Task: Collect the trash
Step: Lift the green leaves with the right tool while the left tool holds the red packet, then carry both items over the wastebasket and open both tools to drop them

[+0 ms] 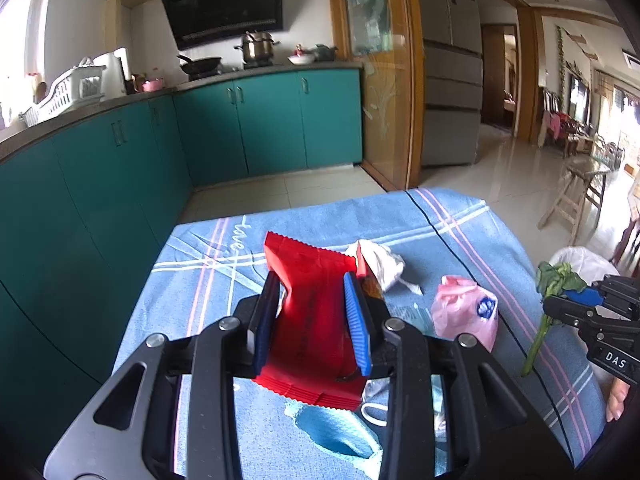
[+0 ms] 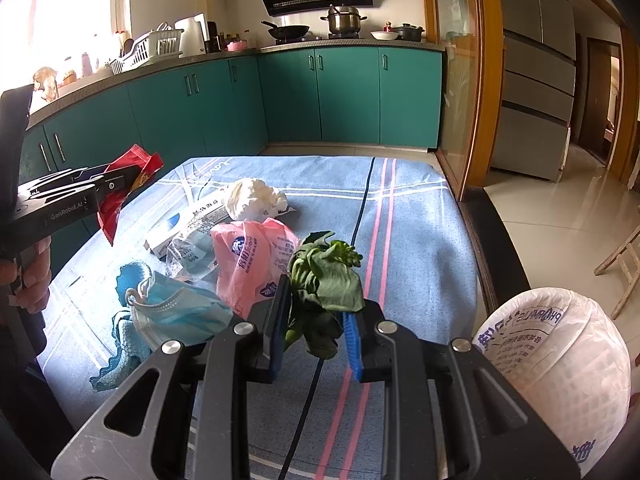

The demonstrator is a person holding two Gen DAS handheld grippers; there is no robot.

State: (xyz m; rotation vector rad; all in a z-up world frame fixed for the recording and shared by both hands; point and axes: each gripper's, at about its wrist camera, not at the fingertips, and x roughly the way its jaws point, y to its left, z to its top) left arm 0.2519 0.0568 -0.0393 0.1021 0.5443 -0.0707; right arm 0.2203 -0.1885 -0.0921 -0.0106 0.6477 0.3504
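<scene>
Left gripper (image 1: 312,316): I have it clamped across a red snack wrapper (image 1: 310,320), held clear above the blue tablecloth (image 1: 208,280).
Right gripper (image 2: 314,334): I have it pinched tight on a wilted leafy green (image 2: 326,280); its stalk hangs below the jaws, over the tablecloth's right side.
Pink plastic bag (image 2: 252,260): on the tablecloth, just left of the green, crumpled.
White tissue wad (image 2: 254,200): on the tablecloth, beyond the pink bag.
Clear film wrapper (image 2: 188,254): on the tablecloth, left of the pink bag, partly over a printed white packet (image 2: 188,220).
Blue face mask (image 2: 180,312): near edge of the tablecloth, lying over a teal knitted cloth (image 2: 120,340).
Trash bin (image 2: 560,360): white-lined, beside the tablecloth's right edge, lower than it.
</scene>
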